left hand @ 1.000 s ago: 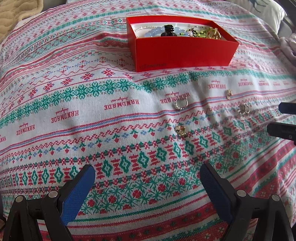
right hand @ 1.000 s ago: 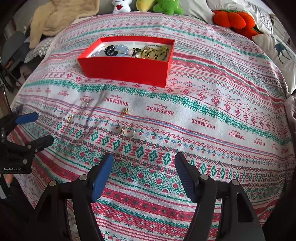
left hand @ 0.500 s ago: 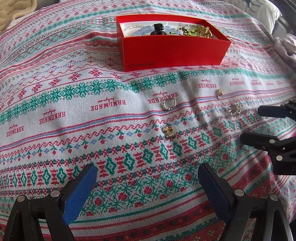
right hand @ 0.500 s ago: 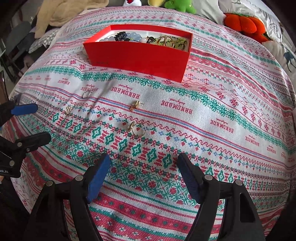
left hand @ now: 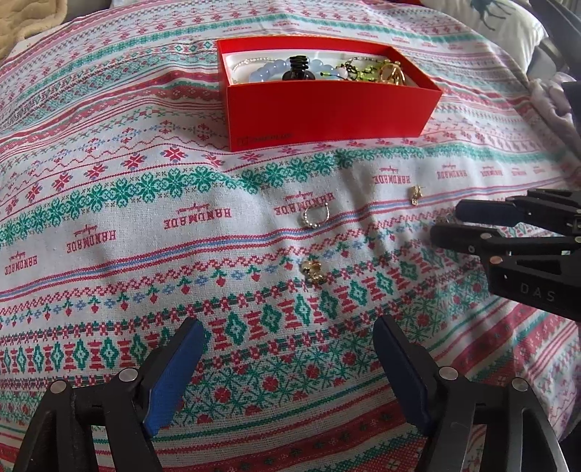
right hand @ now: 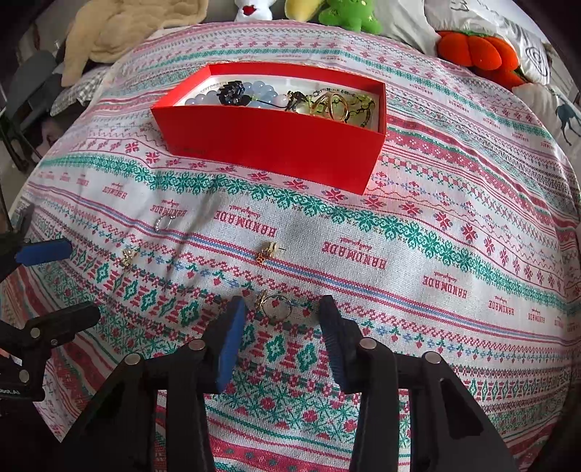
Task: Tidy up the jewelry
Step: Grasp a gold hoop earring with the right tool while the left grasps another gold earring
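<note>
A red box (left hand: 326, 109) (right hand: 272, 145) holding beads, a black piece and gold jewelry stands on the patterned cloth. Loose pieces lie in front of it: a silver hoop (left hand: 315, 217) (right hand: 163, 222), a gold earring (left hand: 313, 271) (right hand: 128, 255), a gold stud (left hand: 415, 194) (right hand: 268, 251) and a gold ring (right hand: 275, 304). My right gripper (right hand: 281, 308) is open, its fingers on either side of the ring. It also shows in the left wrist view (left hand: 445, 222). My left gripper (left hand: 288, 339) (right hand: 54, 283) is open and empty, short of the gold earring.
Plush toys, green (right hand: 348, 14) and orange (right hand: 479, 51), and pillows (right hand: 537, 72) lie at the far edge of the bed. A beige blanket (right hand: 127, 29) lies at the far left. The cloth (right hand: 454, 254) is wrinkled around the loose pieces.
My right gripper has moved forward and down until its fingers flank the gold ring, and they have narrowed. My left gripper has shifted slightly nearer the loose pieces.
</note>
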Action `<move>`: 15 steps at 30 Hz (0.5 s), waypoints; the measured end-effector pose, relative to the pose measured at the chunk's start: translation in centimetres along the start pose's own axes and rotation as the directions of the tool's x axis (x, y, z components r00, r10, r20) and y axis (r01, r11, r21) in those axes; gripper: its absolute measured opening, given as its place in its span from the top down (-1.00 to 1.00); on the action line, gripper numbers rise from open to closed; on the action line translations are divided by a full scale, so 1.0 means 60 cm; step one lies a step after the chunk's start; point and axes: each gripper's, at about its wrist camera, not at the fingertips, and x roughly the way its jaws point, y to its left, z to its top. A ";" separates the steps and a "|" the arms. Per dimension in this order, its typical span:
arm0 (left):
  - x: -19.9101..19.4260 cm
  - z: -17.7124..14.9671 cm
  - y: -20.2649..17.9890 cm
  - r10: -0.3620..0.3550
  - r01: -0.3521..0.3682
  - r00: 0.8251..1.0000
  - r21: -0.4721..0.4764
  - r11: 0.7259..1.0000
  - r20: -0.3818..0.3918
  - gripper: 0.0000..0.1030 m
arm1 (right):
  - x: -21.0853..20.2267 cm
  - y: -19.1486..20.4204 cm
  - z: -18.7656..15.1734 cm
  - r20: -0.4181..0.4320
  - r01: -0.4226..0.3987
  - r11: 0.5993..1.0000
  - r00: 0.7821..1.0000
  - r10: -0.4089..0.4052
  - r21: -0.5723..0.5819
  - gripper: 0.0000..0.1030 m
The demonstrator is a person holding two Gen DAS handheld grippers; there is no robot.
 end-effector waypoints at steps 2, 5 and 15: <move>0.000 0.003 -0.004 -0.001 0.001 1.000 0.005 1.000 0.005 -0.47 | 0.003 0.002 0.005 -0.006 -0.004 1.000 1.000 0.004 -0.002 0.58; 0.003 0.008 -0.007 -0.007 0.007 1.000 0.013 1.000 0.012 -0.31 | 0.001 0.003 0.005 -0.008 -0.012 1.000 1.000 0.012 -0.004 0.58; 0.033 0.051 -0.021 -0.017 0.017 1.000 0.033 0.999 0.020 0.36 | -0.027 -0.026 -0.017 -0.003 -0.034 0.999 0.999 0.034 0.027 0.58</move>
